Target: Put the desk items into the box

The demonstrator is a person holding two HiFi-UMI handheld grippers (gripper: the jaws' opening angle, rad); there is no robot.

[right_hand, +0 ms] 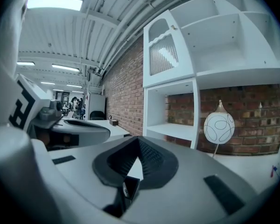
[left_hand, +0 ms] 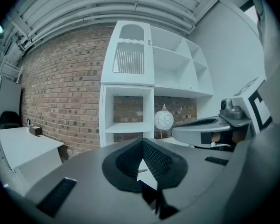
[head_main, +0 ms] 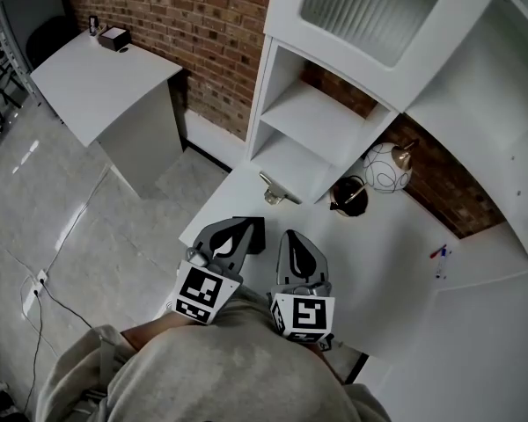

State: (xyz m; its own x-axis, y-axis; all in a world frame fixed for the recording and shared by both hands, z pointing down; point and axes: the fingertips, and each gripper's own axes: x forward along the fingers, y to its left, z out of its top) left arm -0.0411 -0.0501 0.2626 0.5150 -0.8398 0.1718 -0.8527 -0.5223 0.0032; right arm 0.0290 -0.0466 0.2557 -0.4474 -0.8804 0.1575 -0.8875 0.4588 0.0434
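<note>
While the left tongs (head_main: 240,231) and right tongs (head_main: 293,238) hang closed, holding nothing, above the near edge of the counter (head_main: 396,266), a lamp (head_main: 387,167) and black pot (head_main: 349,196) stand farther back beside the shelf (head_main: 312,104).

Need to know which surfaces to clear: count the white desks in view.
2. The near desk lies below, in front of the shelf unit; the far desk stands at upper left against the brick wall. Others may be hidden.
</note>
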